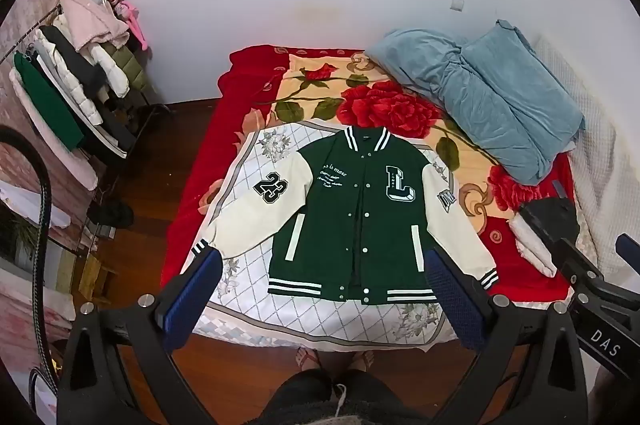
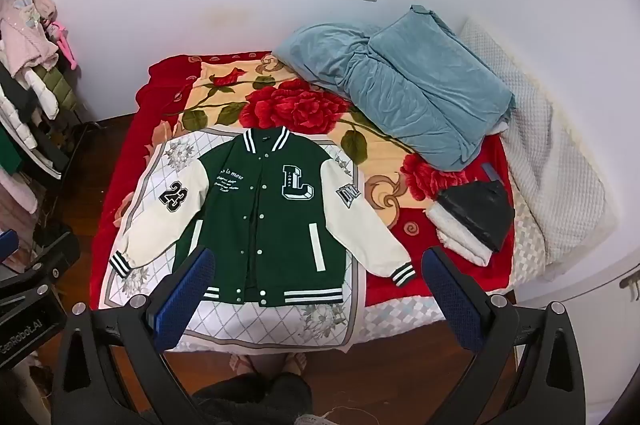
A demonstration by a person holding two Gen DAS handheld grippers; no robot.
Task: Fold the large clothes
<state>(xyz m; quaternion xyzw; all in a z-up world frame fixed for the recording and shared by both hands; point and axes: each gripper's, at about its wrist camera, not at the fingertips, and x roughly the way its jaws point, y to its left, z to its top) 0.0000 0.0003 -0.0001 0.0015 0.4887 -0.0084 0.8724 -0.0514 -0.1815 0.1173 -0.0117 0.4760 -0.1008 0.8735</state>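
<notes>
Green varsity jacket [image 1: 352, 209] lies flat, unfolded; both tools gape above.

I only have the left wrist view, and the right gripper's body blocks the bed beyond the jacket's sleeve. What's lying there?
Observer: A black bag lies on a folded white towel, apart from the cuff of the jacket.
Operator: Is the right gripper holding anything? I only see its housing.
Observer: No. The right gripper is open and empty, looking down on the jacket, which lies spread flat.
</notes>
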